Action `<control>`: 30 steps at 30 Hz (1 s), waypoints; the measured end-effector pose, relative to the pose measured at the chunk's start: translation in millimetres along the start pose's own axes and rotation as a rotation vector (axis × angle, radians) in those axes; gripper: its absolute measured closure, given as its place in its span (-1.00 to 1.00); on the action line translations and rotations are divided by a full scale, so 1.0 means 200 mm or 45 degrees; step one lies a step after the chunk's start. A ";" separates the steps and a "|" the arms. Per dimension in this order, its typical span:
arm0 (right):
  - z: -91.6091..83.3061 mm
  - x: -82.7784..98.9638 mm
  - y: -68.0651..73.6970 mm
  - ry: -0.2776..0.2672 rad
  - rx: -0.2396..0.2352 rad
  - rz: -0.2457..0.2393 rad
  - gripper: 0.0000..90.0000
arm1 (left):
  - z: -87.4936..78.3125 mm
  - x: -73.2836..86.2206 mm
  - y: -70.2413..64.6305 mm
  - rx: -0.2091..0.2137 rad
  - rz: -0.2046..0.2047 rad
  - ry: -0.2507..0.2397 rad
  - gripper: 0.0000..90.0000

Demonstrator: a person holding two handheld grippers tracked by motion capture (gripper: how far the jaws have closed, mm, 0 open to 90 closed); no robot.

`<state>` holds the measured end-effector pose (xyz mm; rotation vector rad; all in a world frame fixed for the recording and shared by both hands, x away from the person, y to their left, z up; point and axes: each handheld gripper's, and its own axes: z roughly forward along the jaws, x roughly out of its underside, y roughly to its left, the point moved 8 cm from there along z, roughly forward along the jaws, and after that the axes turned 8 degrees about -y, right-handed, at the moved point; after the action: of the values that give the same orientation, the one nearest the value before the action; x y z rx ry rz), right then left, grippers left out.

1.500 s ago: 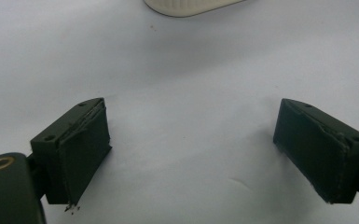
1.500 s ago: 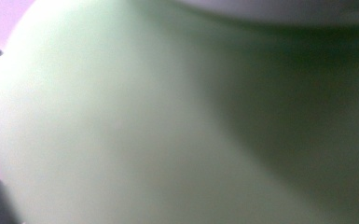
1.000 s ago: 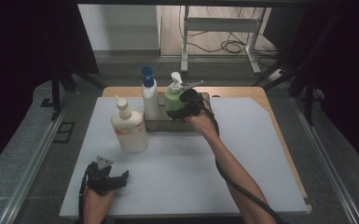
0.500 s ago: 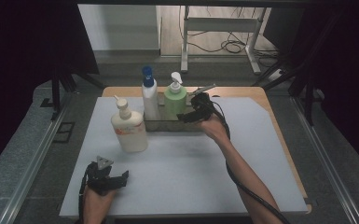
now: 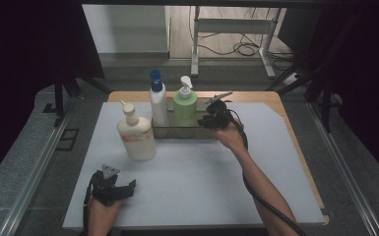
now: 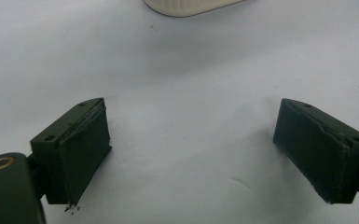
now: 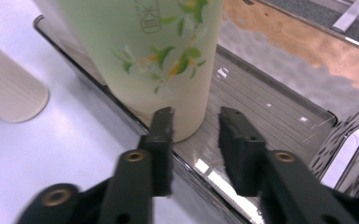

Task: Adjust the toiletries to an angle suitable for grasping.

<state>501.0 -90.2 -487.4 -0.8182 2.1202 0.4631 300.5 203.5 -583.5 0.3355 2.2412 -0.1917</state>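
Note:
A green pump bottle (image 5: 184, 105) with a flower print (image 7: 154, 56) stands in a shallow clear tray (image 5: 177, 132) at the back of the mat, beside a white bottle with a blue cap (image 5: 158, 105). My right gripper (image 5: 205, 121) hovers at the tray's right part, just right of the green bottle. Its jaws (image 7: 193, 116) have just been closing to a narrow gap, with nothing between them; the bottle's base stands just beyond the tips. My left gripper (image 5: 129, 187) rests on the mat at the front left, jaws wide open (image 6: 193, 140) over bare mat.
A cream pump bottle (image 5: 136, 137) stands on the white mat (image 5: 202, 182) left of the tray; its base (image 6: 191, 5) lies ahead of the left jaws. The tray's right half (image 7: 270, 88) holds nothing. A wooden tabletop (image 5: 275, 101) borders the mat at the back and right.
The right gripper has drawn away from the green bottle towards the right, and its jaws have narrowed. The bottle stays upright in the tray. The left gripper has not moved.

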 end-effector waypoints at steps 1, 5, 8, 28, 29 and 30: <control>0.01 0.00 0.00 0.002 0.004 0.008 0.63 | 0.00 0.00 0.00 0.000 0.000 0.000 -0.78; 0.04 0.00 -0.01 0.012 0.024 0.021 0.88 | 0.00 0.00 0.00 0.001 0.000 0.000 -0.78; 0.07 0.01 -0.02 0.021 0.035 0.028 0.99 | 0.00 0.00 0.00 0.001 -0.001 -0.001 -0.78; 0.22 0.00 -0.06 0.092 0.074 0.081 1.00 | 0.00 0.00 0.00 0.002 -0.002 -0.001 -0.78; 0.22 0.00 -0.06 0.094 0.071 0.084 1.00 | 0.00 0.00 0.00 0.002 -0.002 -0.001 -0.78; 0.22 0.01 -0.07 0.096 0.066 0.091 1.00 | 0.00 0.00 0.00 0.001 -0.001 -0.001 -0.78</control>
<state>534.4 -75.2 -516.6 -0.7433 2.2275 0.4188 300.6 203.4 -583.5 0.3350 2.2408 -0.1931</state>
